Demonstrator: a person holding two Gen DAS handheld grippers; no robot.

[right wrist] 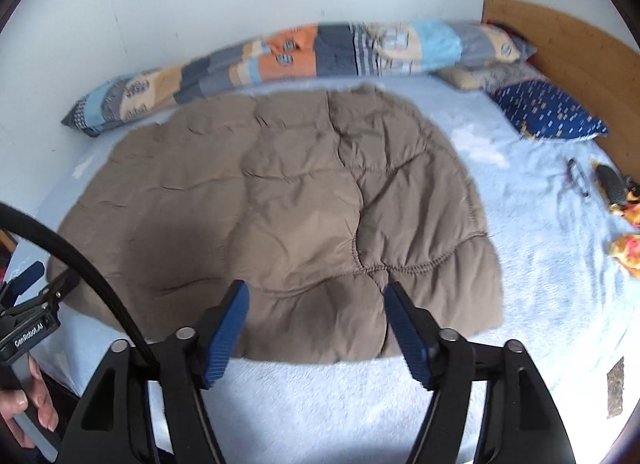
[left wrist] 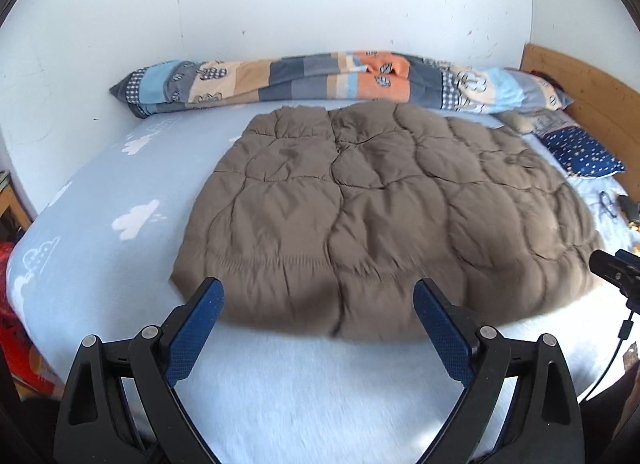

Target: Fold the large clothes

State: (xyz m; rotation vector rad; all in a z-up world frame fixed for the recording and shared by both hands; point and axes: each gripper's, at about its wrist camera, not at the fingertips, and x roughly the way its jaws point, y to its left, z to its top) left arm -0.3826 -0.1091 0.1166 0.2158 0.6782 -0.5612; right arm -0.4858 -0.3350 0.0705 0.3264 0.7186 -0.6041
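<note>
A brown quilted padded garment (left wrist: 380, 204) lies spread flat on the light blue bed sheet (left wrist: 100, 192); it also shows in the right wrist view (right wrist: 280, 204). My left gripper (left wrist: 318, 290) is open and empty, hovering over the garment's near hem toward its left part. My right gripper (right wrist: 316, 292) is open and empty, over the near hem toward the garment's right part. The right gripper's tip (left wrist: 612, 268) shows at the right edge of the left wrist view. The left gripper (right wrist: 24, 292) shows at the left edge of the right wrist view.
A long patchwork pillow (left wrist: 340, 78) lies along the white wall behind the garment. A dark blue dotted pillow (right wrist: 552, 112) and a wooden headboard (right wrist: 580, 52) are at the right. Small dark and orange items (right wrist: 616, 192) lie on the sheet at the right.
</note>
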